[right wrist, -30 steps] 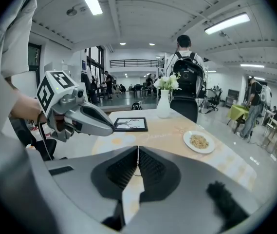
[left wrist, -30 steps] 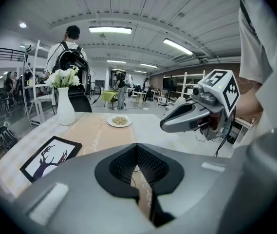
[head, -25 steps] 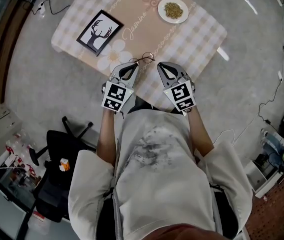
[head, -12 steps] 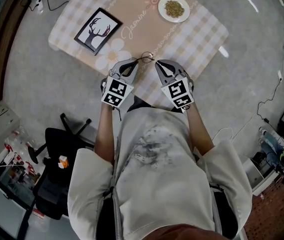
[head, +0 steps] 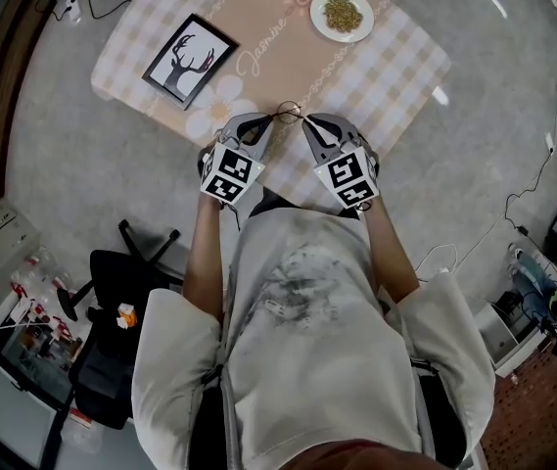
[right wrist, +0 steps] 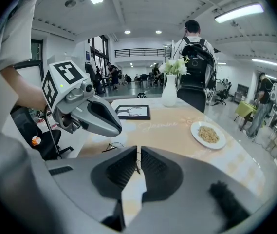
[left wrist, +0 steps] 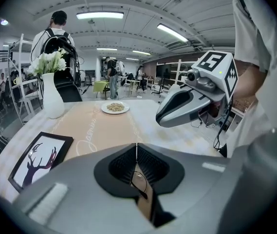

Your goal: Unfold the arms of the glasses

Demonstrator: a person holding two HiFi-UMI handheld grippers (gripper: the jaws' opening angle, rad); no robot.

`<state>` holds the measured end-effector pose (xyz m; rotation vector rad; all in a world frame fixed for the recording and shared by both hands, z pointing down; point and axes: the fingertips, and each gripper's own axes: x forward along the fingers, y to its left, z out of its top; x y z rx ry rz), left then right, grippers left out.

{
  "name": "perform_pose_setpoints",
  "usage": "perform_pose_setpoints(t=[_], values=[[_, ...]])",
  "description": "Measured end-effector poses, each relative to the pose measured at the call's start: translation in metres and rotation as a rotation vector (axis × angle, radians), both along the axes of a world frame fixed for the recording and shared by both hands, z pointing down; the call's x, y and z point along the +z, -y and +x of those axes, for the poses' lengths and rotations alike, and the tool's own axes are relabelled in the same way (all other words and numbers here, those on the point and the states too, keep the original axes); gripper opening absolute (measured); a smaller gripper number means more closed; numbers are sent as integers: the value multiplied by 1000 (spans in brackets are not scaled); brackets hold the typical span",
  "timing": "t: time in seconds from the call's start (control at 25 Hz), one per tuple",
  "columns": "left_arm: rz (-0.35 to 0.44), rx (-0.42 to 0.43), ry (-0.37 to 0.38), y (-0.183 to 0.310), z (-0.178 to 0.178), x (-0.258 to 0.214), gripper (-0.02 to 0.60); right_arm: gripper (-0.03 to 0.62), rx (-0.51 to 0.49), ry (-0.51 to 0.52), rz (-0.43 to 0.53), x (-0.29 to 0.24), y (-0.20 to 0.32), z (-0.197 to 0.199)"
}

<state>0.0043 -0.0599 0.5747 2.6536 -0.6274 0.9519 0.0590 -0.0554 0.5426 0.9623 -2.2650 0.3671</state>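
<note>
Thin wire-rimmed glasses (head: 288,113) sit low over the near edge of the table (head: 395,67), between my two grippers. My left gripper (head: 266,123) is shut. In the left gripper view a lens and thin wire of the glasses (left wrist: 138,176) show right behind the closed tips of the left gripper (left wrist: 137,147). My right gripper (head: 306,124) is shut too, with a thin dark wire of the glasses pinched at its tips (right wrist: 138,164). In the right gripper view the rest of the glasses (right wrist: 110,147) shows just under the left gripper's nose.
A framed deer picture (head: 189,60) lies at the table's left. A white plate of food (head: 342,15) is at the far side, and a white vase with flowers (left wrist: 51,96) stands beyond it. People stand in the room behind. A black chair (head: 121,282) is at my left on the floor.
Both grippers have sunk a little toward the table and crept slightly forward. The glasses remain between their tips, and both stay shut.
</note>
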Motion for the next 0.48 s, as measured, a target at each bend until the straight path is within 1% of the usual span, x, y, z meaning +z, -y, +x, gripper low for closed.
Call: perform_pose_setpoints(t=[0.48], values=[[-17, 54, 40, 4, 7, 17, 40, 21, -3, -16, -19, 10, 4, 2]])
